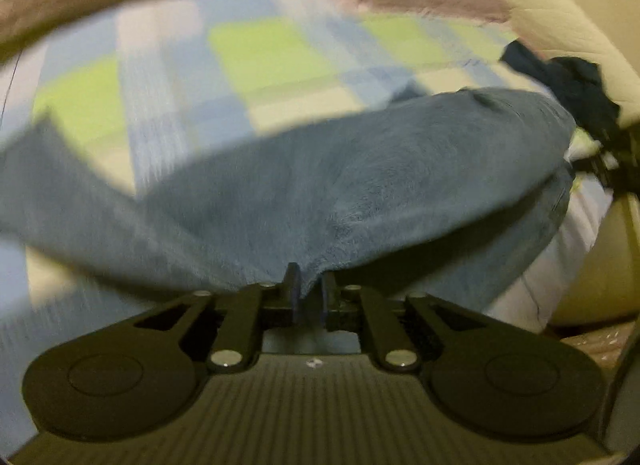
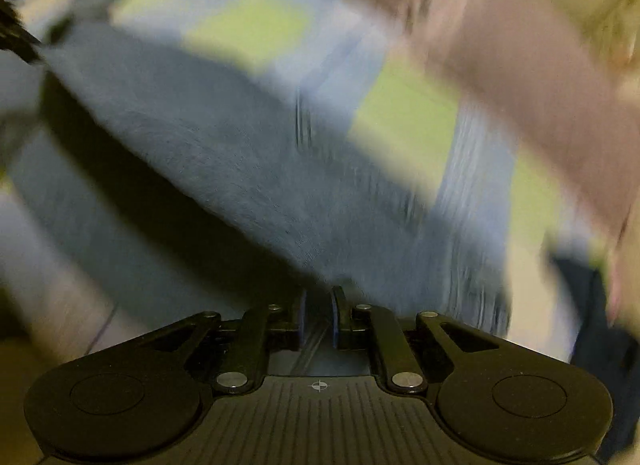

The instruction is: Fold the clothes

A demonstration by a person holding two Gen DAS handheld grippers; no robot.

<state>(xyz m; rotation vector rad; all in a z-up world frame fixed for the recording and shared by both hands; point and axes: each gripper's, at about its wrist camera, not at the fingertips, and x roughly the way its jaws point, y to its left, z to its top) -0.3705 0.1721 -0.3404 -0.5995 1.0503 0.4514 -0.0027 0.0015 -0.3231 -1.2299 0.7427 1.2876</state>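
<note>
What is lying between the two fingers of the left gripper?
In the left wrist view, an edge of the blue fleece garment is pinched between the fingers of the left gripper; nothing else shows there.

Bedroom: checked bedsheet [image 1: 256, 49], pillow [image 1: 560, 17].

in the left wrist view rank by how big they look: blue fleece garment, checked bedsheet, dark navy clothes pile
1. blue fleece garment, though it is nearest the camera, so unsure against the sheet
2. checked bedsheet
3. dark navy clothes pile

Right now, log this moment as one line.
left hand-held gripper: shut on blue towel | right hand-held gripper: shut on blue towel | towel lifted over checked sheet
</note>
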